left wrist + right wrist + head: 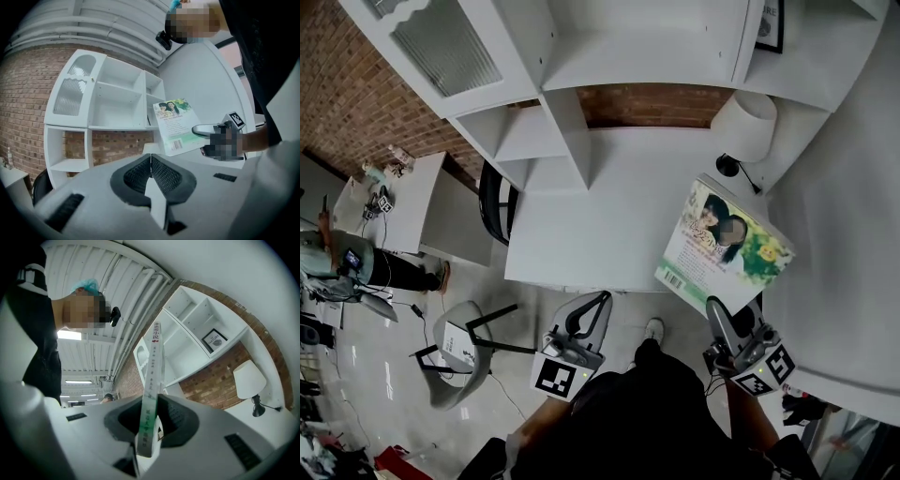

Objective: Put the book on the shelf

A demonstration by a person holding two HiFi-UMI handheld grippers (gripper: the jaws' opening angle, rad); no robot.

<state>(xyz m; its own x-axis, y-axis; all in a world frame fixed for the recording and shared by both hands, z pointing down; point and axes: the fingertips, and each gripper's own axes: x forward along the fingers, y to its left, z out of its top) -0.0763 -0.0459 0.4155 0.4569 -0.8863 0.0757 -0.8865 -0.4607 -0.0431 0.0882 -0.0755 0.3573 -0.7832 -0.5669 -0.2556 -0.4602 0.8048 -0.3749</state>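
The book (727, 246) is up in the air, pinched by its bottom edge in the right gripper (719, 314), jaws clamped across the thin paperback with the spine edge-on between them. The rest of it sticks out ahead of the gripper toward the shelf (572, 122), so it's not on there yet. The left gripper (598, 302) hangs off to the left of the right one, jaws pressed together on nothing. My worry is that it's a small bite on one edge of a floppy book. I'd guess it could swing or slide in the pads on a tilt, or a leading corner could catch a divider on the way in and twist it loose. There's also a lamp (742, 127) on the desk (609, 216) just ahead of the right gripper that could get bumped. The open cubbies look bare, except one further ahead of the right gripper that holds a framed picture (214, 340). One cubby has a frosted door (70, 96), and I can't tell what's behind it.
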